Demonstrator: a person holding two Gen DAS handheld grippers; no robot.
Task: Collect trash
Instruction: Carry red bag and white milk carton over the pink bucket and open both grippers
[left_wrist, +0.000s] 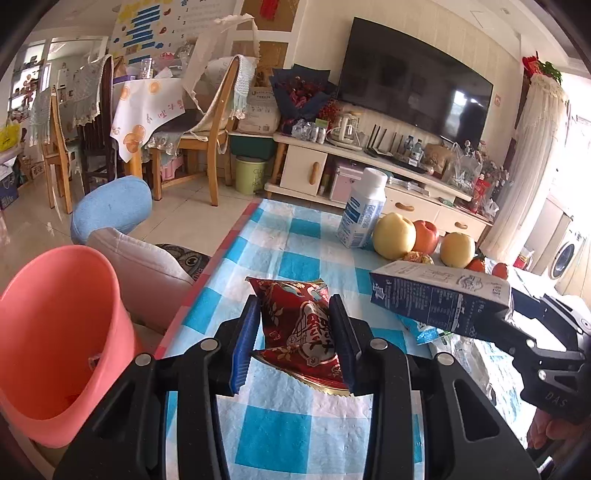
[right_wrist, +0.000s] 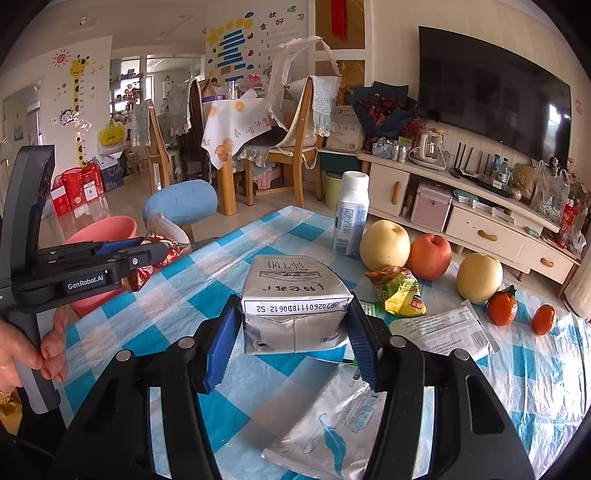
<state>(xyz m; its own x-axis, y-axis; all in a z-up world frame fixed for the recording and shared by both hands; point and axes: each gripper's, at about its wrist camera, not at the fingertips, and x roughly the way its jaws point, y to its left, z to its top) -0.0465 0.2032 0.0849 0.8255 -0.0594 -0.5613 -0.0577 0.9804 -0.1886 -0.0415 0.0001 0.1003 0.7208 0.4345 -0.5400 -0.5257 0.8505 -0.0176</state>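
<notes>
My left gripper is shut on a red snack wrapper and holds it above the checked tablecloth, right of the pink bin. My right gripper is shut on a milk carton held above the table; the carton also shows in the left wrist view. The left gripper with the wrapper shows at the left of the right wrist view, in front of the bin. A yellow-green crumpled wrapper, a white pouch and a paper slip lie on the table.
A white bottle, two pears, an apple and two tangerines stand at the table's far side. A blue stool and a cushion are on the floor by the bin. Chairs and a TV cabinet stand behind.
</notes>
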